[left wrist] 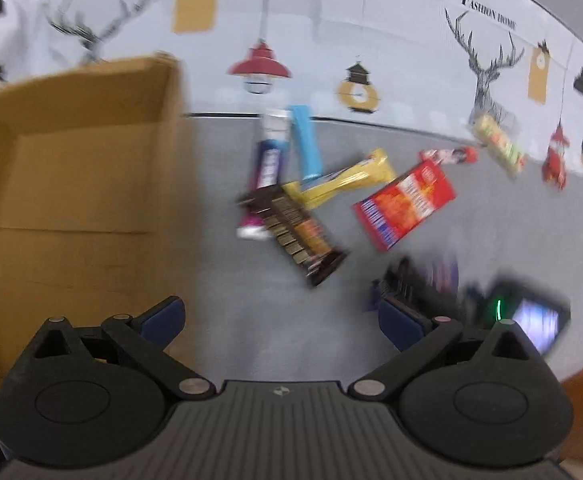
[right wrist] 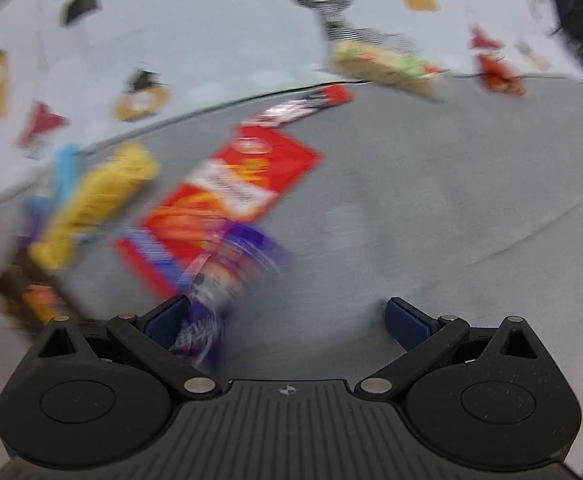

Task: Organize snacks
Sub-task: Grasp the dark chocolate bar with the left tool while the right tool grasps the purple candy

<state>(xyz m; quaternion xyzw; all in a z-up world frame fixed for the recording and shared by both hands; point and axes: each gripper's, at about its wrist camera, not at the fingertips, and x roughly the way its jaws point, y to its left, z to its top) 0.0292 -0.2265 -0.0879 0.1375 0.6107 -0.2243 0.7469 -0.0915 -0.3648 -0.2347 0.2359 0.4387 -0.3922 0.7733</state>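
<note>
Snacks lie on a grey cloth: a brown bar (left wrist: pixel 295 236), a yellow bar (left wrist: pixel 343 179), a blue bar (left wrist: pixel 307 144), a purple-and-white bar (left wrist: pixel 265 176), a red packet (left wrist: pixel 405 204) and a green-and-cream pack (left wrist: pixel 499 146). My left gripper (left wrist: pixel 281 322) is open and empty above the cloth, near an open cardboard box (left wrist: pixel 71 200). My right gripper (right wrist: pixel 287 320) is open; a blurred purple wrapper (right wrist: pixel 219 288) lies against its left finger (right wrist: pixel 167 322). The red packet (right wrist: pixel 235 196) and yellow bar (right wrist: pixel 95 200) lie beyond it.
A patterned white cloth (left wrist: pixel 371 40) with deer and lamp prints covers the back. The other gripper (left wrist: pixel 523 316), with a lit screen, shows at the right of the left wrist view. A small red-and-white pack (left wrist: pixel 449 156) lies near the cloth seam.
</note>
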